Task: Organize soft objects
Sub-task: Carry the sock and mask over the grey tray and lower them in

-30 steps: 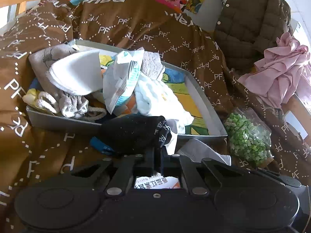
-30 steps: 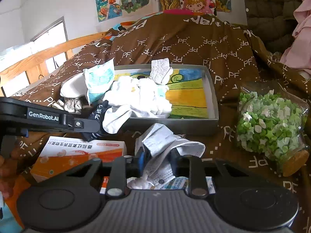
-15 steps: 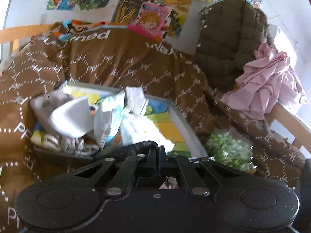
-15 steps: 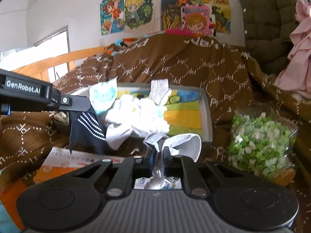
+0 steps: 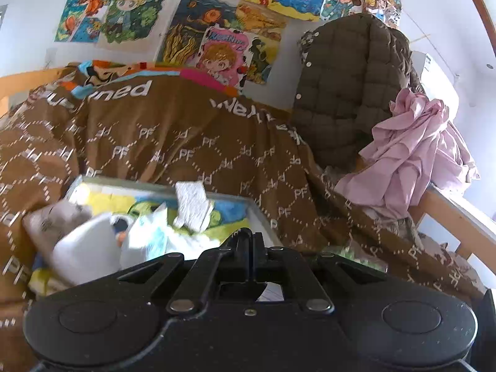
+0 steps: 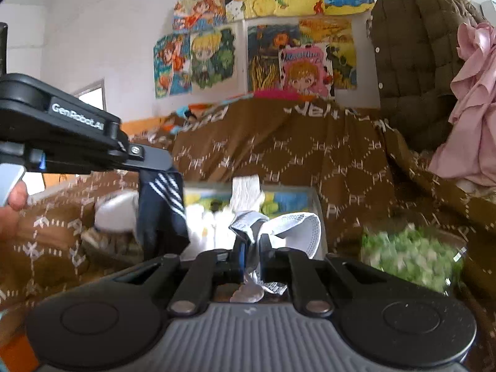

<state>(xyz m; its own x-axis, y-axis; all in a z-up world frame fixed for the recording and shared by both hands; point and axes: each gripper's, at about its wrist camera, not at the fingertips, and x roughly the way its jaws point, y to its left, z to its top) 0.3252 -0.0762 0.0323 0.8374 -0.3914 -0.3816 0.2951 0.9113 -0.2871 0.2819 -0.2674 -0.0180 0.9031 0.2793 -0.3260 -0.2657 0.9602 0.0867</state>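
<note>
Above the bed, the left tool [image 6: 155,167] pinched a dark striped sock [image 6: 161,207], the right tool [image 6: 251,245] a white sock [image 6: 297,226]; neither was yet in the tray [image 6: 319,207] of piled soft things.

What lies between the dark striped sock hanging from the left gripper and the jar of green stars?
In the right wrist view, between the dark striped sock and the jar of green stars lies the gray tray of pale cloths, with the white sock held by the right gripper before it.

Dark striped sock [image 6: 161,210] and white sock [image 6: 291,226] hang lifted above tray [image 6: 319,204]
</note>
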